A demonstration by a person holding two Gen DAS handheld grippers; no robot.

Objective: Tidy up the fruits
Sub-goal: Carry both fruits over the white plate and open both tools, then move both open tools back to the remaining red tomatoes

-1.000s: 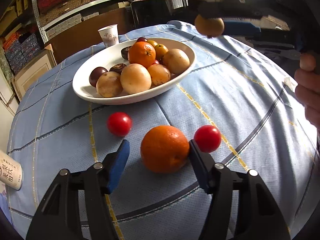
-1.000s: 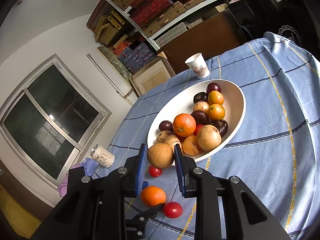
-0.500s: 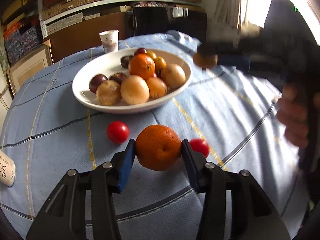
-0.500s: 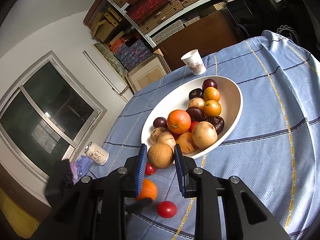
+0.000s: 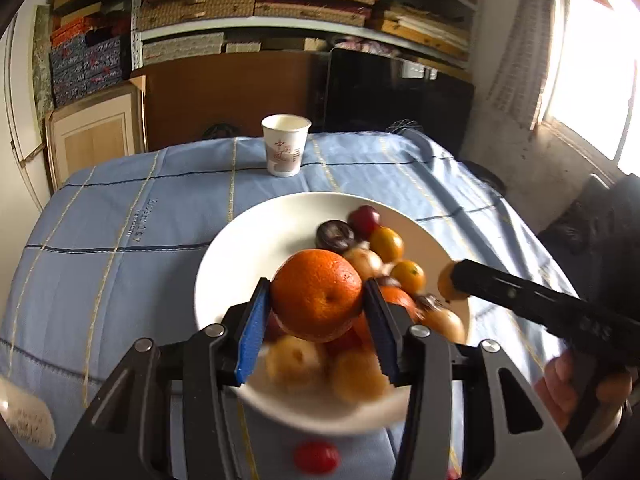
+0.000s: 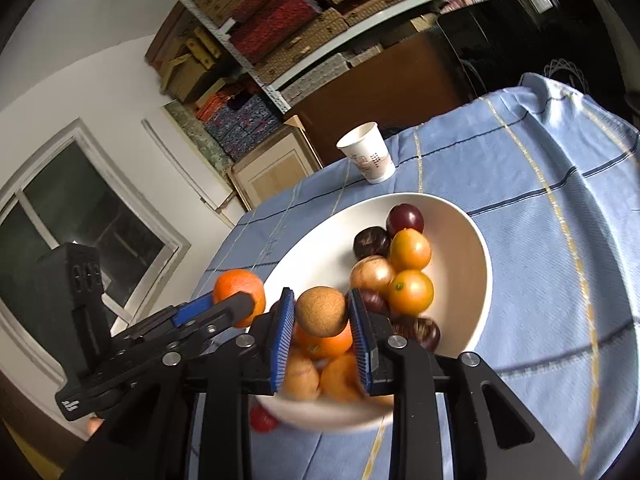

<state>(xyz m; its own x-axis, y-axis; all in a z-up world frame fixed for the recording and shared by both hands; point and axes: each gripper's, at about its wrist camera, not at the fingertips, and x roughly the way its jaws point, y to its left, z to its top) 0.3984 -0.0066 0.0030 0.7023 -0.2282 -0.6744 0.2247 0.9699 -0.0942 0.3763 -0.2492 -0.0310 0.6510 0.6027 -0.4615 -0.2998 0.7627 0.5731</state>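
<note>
Crowding is your main risk: the white bowl (image 5: pixel 240 264) is already heaped on its right side. Your left gripper (image 5: pixel 316 316) clamps the big orange (image 5: pixel 318 294) over the near pile (it could roll out), while your right gripper (image 6: pixel 320 320) pinches the small brown fruit (image 6: pixel 322 311) close beside it, so they may collide.

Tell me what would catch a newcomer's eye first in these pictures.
Most striking is the big orange clamped in the left gripper above the white bowl of piled fruit. Beside it, the right gripper holds a brown round fruit over the same bowl. A paper cup stands behind on the blue tablecloth.
</note>
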